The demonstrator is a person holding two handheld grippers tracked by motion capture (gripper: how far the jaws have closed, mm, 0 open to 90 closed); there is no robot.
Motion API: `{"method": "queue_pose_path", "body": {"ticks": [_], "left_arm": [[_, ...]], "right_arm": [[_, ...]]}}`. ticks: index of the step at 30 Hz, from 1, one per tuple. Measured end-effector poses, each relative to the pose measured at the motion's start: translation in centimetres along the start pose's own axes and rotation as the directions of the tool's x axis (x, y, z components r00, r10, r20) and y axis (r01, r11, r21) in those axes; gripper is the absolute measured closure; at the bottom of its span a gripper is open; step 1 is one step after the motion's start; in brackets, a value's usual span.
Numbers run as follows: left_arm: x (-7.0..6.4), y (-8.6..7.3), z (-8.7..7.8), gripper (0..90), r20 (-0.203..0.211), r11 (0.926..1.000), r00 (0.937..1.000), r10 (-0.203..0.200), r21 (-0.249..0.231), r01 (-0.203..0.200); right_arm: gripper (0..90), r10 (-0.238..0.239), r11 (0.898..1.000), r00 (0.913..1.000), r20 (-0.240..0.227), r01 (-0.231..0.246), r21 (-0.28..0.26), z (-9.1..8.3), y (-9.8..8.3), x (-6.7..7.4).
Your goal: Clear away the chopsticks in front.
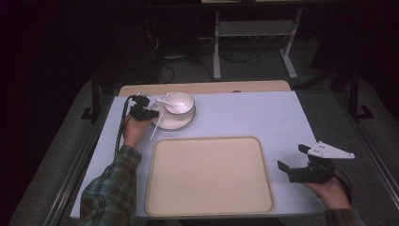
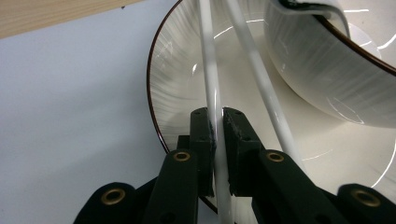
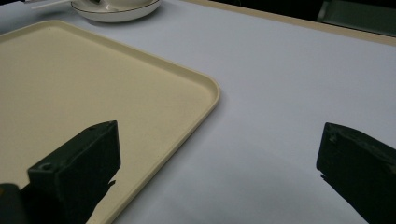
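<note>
At the far left of the pale blue-grey table top (image 1: 263, 117), the left gripper (image 2: 218, 122) has its two black jaws pinched around one thin white plastic chopstick (image 2: 210, 70), pads pressing it from both sides just where it crosses the near rim of the wide white saucer with a dark edge line (image 2: 168, 93). That spot makes sense: the stick lies propped on the saucer's lip, so there is air under it and the jaws can get round it without scraping the table. A second white chopstick (image 2: 261, 79) lies just beside the first, slanting away toward the ribbed white bowl (image 2: 322, 70) that stands on the saucer; it is outside the jaws, so I judge only one stick would come up if the hand lifts. In the high view a white spoon (image 1: 175, 106) rests inside the bowl.

The large cream rectangular tray (image 1: 209, 174) sits bare near the person, just short of the saucer, likely the place where the tableware is meant to go. The right gripper (image 1: 295, 162) hangs by the tray's right edge with its jaws wide apart and nothing between them, low over the table, seemingly waiting its turn while the left hand works.
</note>
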State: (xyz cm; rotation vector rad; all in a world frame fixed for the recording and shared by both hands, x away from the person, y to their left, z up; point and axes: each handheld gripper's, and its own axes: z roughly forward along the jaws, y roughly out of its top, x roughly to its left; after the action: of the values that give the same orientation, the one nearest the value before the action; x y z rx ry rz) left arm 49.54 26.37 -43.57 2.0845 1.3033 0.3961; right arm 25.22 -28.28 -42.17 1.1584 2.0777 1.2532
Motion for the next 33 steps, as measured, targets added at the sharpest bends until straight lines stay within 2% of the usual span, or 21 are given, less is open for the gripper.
{"method": "queue_pose_path", "body": {"ticks": [15,18,27,33], "left_arm": [[0.6,0.3,-1.2,83.9,-0.006,0.9997,0.9998,-0.018,-0.018,0.018],[0.8,0.3,-1.6,84.0,0.006,0.9996,0.9997,-0.024,-0.015,0.024],[1.1,0.2,-2.7,84.1,-0.002,0.9997,0.9997,-0.022,0.009,0.022],[1.4,0.2,-3.5,84.2,-0.007,0.9990,0.9992,-0.039,0.019,0.039]], "right_arm": [[0.0,0.001,1.000,1.0000,0.000,-0.001,-0.001,0.0,0.0,0.0],[0.0,0.001,1.000,1.0000,-0.001,-0.001,-0.001,0.0,0.0,0.0],[0.0,-0.004,1.000,1.0000,-0.007,0.004,-0.004,0.1,0.1,0.0],[0.0,-0.003,1.000,0.9999,-0.012,0.003,-0.009,0.0,0.1,0.0]]}}
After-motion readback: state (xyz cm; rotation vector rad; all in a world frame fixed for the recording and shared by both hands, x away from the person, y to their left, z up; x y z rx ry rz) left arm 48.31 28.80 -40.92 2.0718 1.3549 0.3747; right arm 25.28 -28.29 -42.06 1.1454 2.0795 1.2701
